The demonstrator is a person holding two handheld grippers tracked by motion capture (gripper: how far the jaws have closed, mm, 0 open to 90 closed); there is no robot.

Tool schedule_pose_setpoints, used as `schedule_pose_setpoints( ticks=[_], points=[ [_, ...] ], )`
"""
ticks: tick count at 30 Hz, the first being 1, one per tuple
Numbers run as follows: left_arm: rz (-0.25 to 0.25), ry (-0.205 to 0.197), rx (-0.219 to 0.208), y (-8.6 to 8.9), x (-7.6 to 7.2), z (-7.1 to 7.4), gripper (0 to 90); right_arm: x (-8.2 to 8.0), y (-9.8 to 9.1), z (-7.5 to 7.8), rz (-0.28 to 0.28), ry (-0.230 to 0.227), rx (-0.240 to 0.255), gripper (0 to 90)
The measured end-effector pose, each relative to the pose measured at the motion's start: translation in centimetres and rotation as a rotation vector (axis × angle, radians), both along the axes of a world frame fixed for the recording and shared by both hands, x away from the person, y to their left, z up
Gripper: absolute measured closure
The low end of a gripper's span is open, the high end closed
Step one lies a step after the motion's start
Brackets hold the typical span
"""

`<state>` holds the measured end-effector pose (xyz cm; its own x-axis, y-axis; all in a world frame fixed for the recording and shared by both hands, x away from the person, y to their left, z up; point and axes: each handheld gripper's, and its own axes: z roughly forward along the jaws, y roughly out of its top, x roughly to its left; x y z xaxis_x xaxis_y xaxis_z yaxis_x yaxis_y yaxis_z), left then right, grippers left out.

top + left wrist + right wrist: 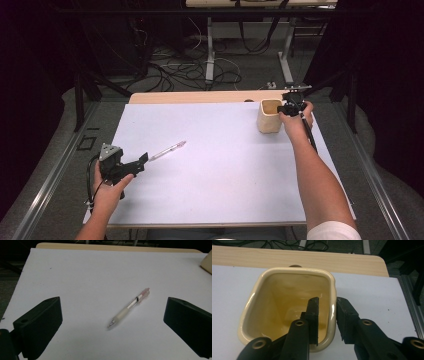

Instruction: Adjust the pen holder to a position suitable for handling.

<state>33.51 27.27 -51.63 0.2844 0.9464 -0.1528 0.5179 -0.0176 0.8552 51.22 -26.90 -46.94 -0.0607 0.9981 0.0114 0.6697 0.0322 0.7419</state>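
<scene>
Black jaws of the right gripper (327, 320) straddled the side wall of a cream, square-mouthed cup (262, 305), 1 jaw inside the cup and the other outside against its glazed wall. Seen from the right gripper view, they stood close on either side of that wall, and whether the pads pressed it could not be told. From above, the cup (269, 122) stood at the far right of the white sheet (220, 175), just left of the right gripper (286, 109). Well apart from it, the left gripper (142, 161) held its 2 jaws wide apart and empty. A clear pen (130, 307) lay on the sheet just ahead of them, its tip toward the gripper.
</scene>
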Motion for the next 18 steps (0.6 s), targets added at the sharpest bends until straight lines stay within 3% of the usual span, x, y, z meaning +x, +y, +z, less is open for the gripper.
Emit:
schedule_pose_setpoints(
  ticks=[4, 18],
  points=[
    [0.002, -0.001, -0.002, 0.04, -0.02, 0.02, 2.0, 0.04, -0.11, -0.11, -0.014, 0.01, -0.019, 80.5],
    [0.008, -0.005, -0.005, 0.12, -0.01, 0.02, 2.3, -0.11, 0.19, -0.05, -0.047, 0.002, -0.023, 84.0]
  ],
)
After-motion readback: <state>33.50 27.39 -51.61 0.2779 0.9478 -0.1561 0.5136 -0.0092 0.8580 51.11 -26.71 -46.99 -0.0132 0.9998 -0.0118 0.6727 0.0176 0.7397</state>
